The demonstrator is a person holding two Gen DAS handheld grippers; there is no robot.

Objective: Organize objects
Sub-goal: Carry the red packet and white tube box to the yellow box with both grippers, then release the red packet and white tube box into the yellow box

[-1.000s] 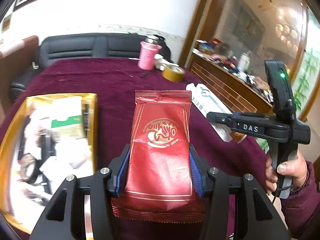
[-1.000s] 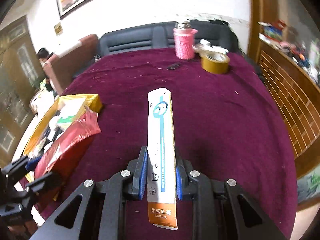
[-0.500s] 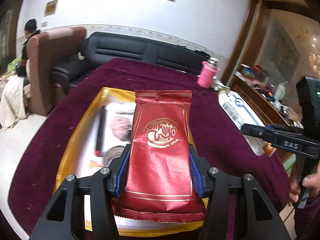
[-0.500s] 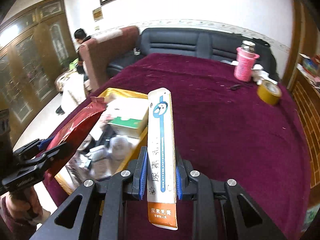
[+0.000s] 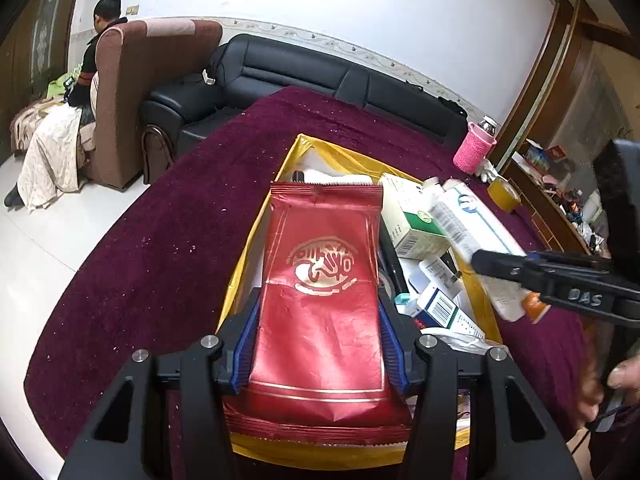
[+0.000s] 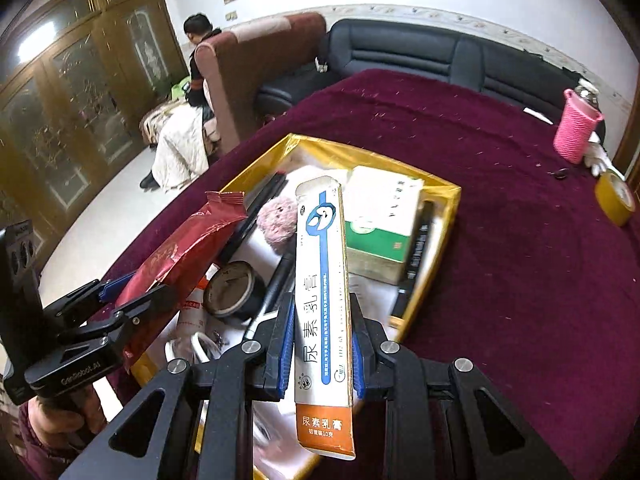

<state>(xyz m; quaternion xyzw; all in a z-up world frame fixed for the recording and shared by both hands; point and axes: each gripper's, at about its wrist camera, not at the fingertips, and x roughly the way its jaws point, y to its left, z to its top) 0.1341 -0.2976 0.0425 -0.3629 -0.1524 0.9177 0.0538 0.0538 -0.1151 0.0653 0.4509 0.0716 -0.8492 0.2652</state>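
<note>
Progress: gold tray point(image 6: 448, 200) already crowded. My left gripper point(image 5: 320, 344) clamps the red foil pouch point(image 5: 322, 300), my right gripper point(image 6: 320, 336) the long white ointment box point(image 6: 322, 280); both over tray, unreleased. Tape roll point(image 6: 614, 198) and pink-sleeved bottle point(image 6: 576, 130) remain far right.

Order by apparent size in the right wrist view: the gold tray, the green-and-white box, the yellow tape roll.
1. gold tray
2. green-and-white box
3. yellow tape roll; it lies farther away, so its true size is unsure.

A black sofa point(image 5: 304, 76) sits far behind the table; a brown chair point(image 6: 256, 68) stands left of it, with a person point(image 6: 200, 40) there.
</note>
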